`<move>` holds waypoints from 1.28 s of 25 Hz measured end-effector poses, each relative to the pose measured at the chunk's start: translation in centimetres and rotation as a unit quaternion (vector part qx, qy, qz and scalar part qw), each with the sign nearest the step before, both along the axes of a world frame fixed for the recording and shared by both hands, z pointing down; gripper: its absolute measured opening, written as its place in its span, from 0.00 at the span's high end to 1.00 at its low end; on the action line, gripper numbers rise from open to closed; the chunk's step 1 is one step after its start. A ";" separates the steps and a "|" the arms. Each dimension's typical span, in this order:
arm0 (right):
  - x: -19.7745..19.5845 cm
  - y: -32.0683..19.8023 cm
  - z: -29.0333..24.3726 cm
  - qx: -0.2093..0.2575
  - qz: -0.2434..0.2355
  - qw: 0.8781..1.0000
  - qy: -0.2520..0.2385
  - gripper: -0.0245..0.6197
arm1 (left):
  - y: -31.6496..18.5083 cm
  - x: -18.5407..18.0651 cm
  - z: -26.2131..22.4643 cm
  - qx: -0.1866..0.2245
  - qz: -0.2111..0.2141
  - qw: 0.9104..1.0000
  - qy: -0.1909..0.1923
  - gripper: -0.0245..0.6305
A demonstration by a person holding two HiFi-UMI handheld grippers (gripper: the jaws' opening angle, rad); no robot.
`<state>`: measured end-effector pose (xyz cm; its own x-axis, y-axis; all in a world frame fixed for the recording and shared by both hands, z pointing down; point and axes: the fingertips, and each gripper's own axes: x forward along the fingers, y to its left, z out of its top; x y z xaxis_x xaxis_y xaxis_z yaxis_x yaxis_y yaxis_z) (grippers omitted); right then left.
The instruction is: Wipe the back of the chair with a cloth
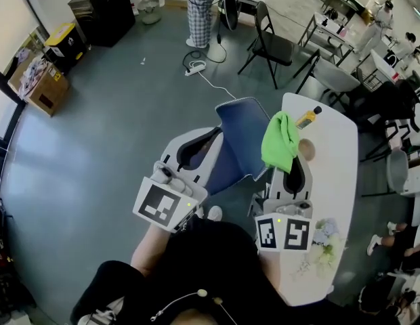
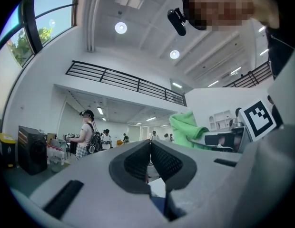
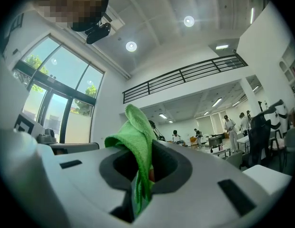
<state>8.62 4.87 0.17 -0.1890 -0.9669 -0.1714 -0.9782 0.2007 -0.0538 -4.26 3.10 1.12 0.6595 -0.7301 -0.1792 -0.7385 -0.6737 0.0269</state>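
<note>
Head view. Green cloth (image 1: 280,141) bunched and pinched in the right hand-held gripper (image 1: 292,160), hanging just right of the blue chair back (image 1: 240,137), perhaps brushing its edge; hard to tell from above. Left hand-held gripper (image 1: 211,135) just left of the chair back, closed on nothing. White surface (image 1: 332,161) right of the chair back, beneath the cloth.

Left gripper view. Left hand-held gripper (image 2: 150,145) with jaws pressed together, nothing between them; a sliver of blue below, probably the chair back. Cloth (image 2: 188,127) off to the right, raised.

Right gripper view. Right hand-held gripper (image 3: 146,152) clamped on a fold of the cloth (image 3: 138,132), the bulk spilling up over one jaw, a tail dangling below.

Judged from this: light, soft, limp, likely to flop and bunch rather than lie flat. Hold on one fold fine for carrying, poor for wiping; better pinched nearer the middle, leaving a broad loose pad to press on the fabric. Chair back probably padded, liable to give or shift under pressure; worth steadying at its top edge with the left hand-held gripper.
</note>
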 end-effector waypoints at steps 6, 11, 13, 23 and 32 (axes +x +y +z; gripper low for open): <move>-1.1 0.4 0.1 0.002 -0.018 1.000 0.026 0.89 | 0.7 -0.2 0.2 0.000 -0.005 1.000 0.001 0.95; -1.5 0.8 -0.1 0.003 -0.022 0.999 0.029 0.89 | 1.2 -0.1 0.1 0.000 -0.001 1.000 0.000 0.95; -1.6 1.0 -0.2 0.005 -0.023 0.999 0.029 0.89 | 1.3 0.0 0.1 0.000 0.002 1.000 0.001 0.95; -1.4 1.9 -0.4 0.004 -0.019 0.999 0.031 0.89 | 2.3 0.4 -0.1 0.000 0.011 1.000 0.002 0.95; -0.8 2.6 0.2 -0.002 -0.010 1.000 0.021 0.89 | 3.1 0.0 0.5 -0.006 0.008 1.000 0.003 0.95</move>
